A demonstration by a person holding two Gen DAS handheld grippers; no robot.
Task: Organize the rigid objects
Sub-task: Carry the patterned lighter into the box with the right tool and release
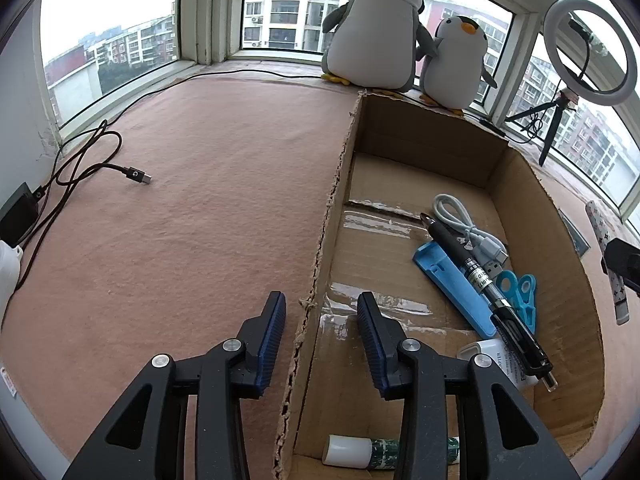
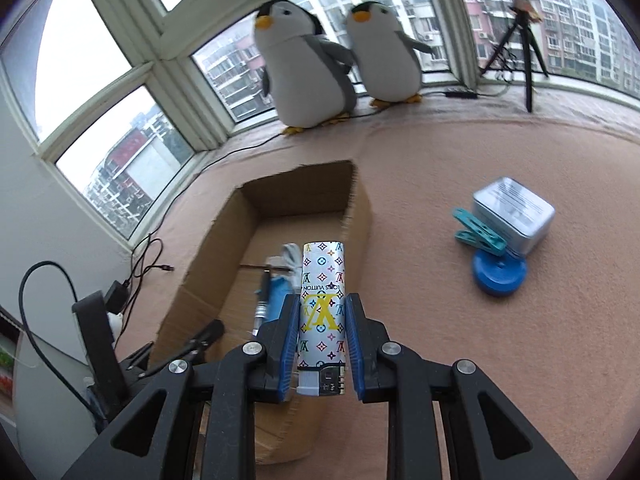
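Observation:
My right gripper is shut on a white patterned tube and holds it above the near right wall of the cardboard box. The tube also shows at the right edge of the left wrist view. My left gripper is open and empty, astride the box's torn left wall. In the box lie a black pen, a blue holder, a white cable, a blue clip, a white adapter and a green-and-white tube.
On the pink cloth right of the box sit a silver tin, a teal clip and a blue round disc. Two plush penguins stand at the window. A black cable lies left. A ring light on a tripod stands far right.

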